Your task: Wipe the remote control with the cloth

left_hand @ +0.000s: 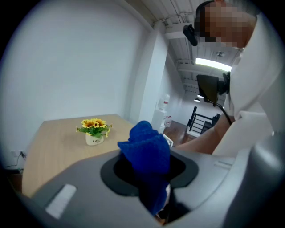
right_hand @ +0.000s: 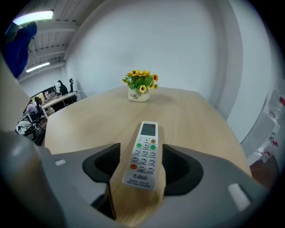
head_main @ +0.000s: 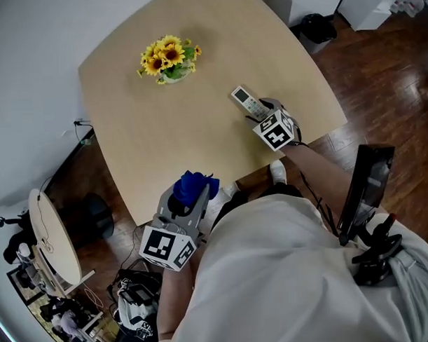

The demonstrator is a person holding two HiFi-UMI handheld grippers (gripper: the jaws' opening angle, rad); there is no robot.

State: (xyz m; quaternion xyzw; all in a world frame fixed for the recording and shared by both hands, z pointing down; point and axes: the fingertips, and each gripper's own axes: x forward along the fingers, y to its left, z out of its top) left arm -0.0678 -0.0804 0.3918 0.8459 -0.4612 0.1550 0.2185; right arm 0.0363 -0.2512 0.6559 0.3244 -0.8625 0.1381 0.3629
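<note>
A white remote control (head_main: 244,100) (right_hand: 143,153) lies face up on the beige table (head_main: 199,139), near its right front edge. My right gripper (head_main: 262,112) (right_hand: 140,165) is open, one jaw on either side of the remote's near end, with slim gaps showing. My left gripper (head_main: 188,201) (left_hand: 151,180) hangs off the table's front edge, shut on a bunched blue cloth (head_main: 194,185) (left_hand: 145,148) that sticks up from its jaws. The cloth is well apart from the remote.
A small pot of sunflowers (head_main: 169,59) (right_hand: 141,87) stands at the table's far side. The person's body fills the lower right. A black screen on a stand (head_main: 367,186) is at the right, a round white table (head_main: 51,235) and floor clutter at lower left.
</note>
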